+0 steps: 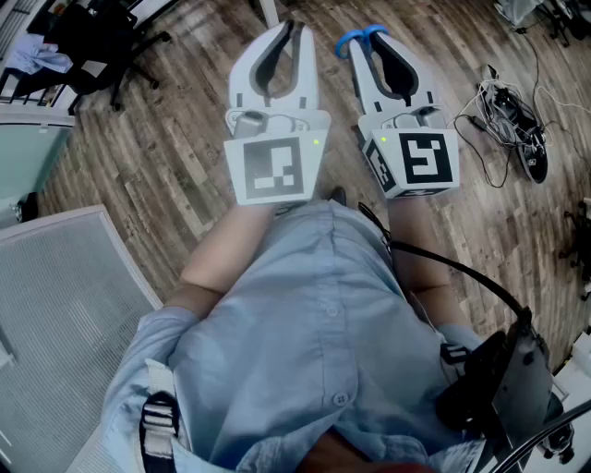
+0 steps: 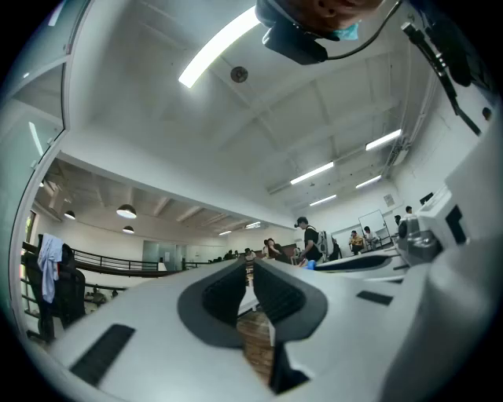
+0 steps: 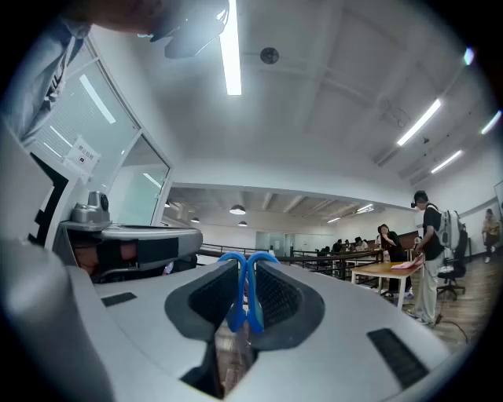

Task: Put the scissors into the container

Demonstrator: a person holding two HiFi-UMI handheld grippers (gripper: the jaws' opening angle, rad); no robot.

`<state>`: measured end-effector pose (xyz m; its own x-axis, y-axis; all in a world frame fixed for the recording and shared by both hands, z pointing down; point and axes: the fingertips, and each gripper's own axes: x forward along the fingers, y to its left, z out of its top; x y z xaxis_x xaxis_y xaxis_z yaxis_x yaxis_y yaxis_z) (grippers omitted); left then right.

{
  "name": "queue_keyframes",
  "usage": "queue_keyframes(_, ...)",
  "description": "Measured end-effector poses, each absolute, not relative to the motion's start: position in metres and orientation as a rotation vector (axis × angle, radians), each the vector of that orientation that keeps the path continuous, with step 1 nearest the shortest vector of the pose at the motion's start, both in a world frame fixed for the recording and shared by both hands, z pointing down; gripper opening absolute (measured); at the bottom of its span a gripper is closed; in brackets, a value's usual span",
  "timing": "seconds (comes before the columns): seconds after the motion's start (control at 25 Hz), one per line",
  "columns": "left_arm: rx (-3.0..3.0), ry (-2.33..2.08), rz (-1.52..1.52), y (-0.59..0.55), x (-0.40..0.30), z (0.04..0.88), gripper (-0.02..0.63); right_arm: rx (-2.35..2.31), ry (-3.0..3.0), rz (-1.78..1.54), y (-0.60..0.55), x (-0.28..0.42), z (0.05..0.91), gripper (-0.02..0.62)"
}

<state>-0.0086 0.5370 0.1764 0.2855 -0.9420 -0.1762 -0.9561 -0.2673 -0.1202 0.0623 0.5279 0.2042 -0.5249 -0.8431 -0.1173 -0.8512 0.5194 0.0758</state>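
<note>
Blue scissors (image 1: 355, 39) are clamped between the jaws of my right gripper (image 1: 367, 41); only their two blue handle loops stick out past the tips. In the right gripper view the blue loops (image 3: 245, 286) sit pressed between the dark pads (image 3: 280, 298), with my right gripper (image 3: 247, 294) shut on them. My left gripper (image 1: 294, 26) is held just left of it, its jaws together and nothing in them. The left gripper (image 2: 250, 276) shows only a thin slit between its pads in its own view. Both are held at chest height over wooden floor. No container is in view.
A tangle of cables and a black shoe (image 1: 512, 115) lie on the floor at the right. A black office chair (image 1: 97, 51) stands at the top left, a grey mesh panel (image 1: 65, 305) at the left. People and a desk (image 3: 401, 271) are far off.
</note>
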Motion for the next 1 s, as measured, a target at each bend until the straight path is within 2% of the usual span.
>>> queue_keyframes(0.64,-2.319,1.774,0.116,0.515,0.060,0.183,0.038,-1.439,2.672,0.154,0.507,0.129,0.210,0.077)
queue_keyframes(1.0,-2.340,1.816,0.021,0.471,0.058,0.206,0.038,-1.391,2.708,0.088,0.466,0.125,0.223,0.077)
